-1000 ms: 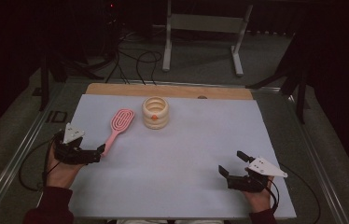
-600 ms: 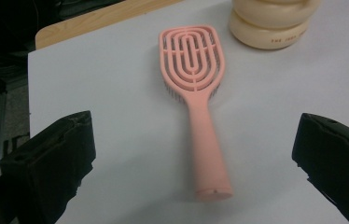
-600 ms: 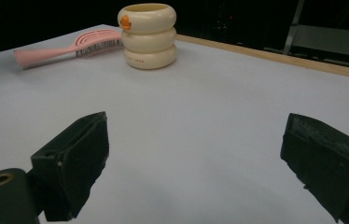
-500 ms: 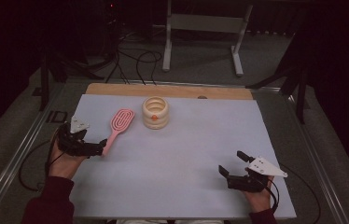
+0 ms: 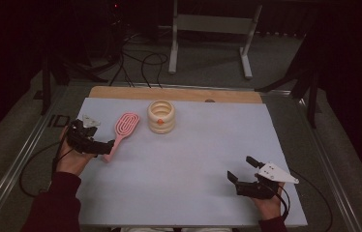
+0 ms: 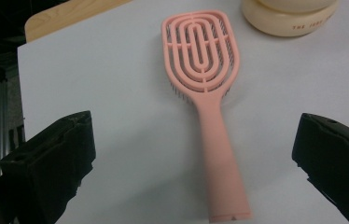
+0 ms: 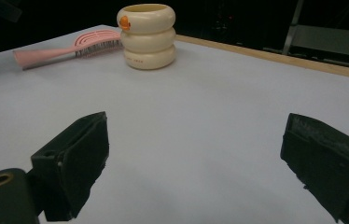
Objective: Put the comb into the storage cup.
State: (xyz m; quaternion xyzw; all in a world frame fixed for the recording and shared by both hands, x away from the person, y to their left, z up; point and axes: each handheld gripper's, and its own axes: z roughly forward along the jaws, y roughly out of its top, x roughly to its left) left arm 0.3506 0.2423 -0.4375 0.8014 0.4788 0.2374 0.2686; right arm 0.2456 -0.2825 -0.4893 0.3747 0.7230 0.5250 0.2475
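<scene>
A pink hairbrush (image 5: 122,128) (image 6: 204,79) lies flat on the white mat (image 5: 193,145), its handle pointing toward the person. My left gripper (image 5: 105,147) (image 6: 195,126) is open just above the mat, one black jaw on each side of the handle's near end, not touching it. A cream cup (image 5: 161,116) (image 7: 147,36) shaped like stacked rings, with a small orange mark, stands right of the brush head. Near the front right my right gripper (image 5: 241,168) (image 7: 196,123) is open over bare mat, facing the cup and the brush (image 7: 65,51).
A wooden board edge (image 5: 179,94) runs along the mat's far side. Metal frame rails (image 5: 19,159) border the table. Behind it, a metal stand (image 5: 208,29) and cables (image 5: 140,63) sit on the floor. The mat's middle and right offer free room.
My left gripper has moved forward and right, tipping down until its jaws sit astride the end of the brush handle. The right gripper has stayed put.
</scene>
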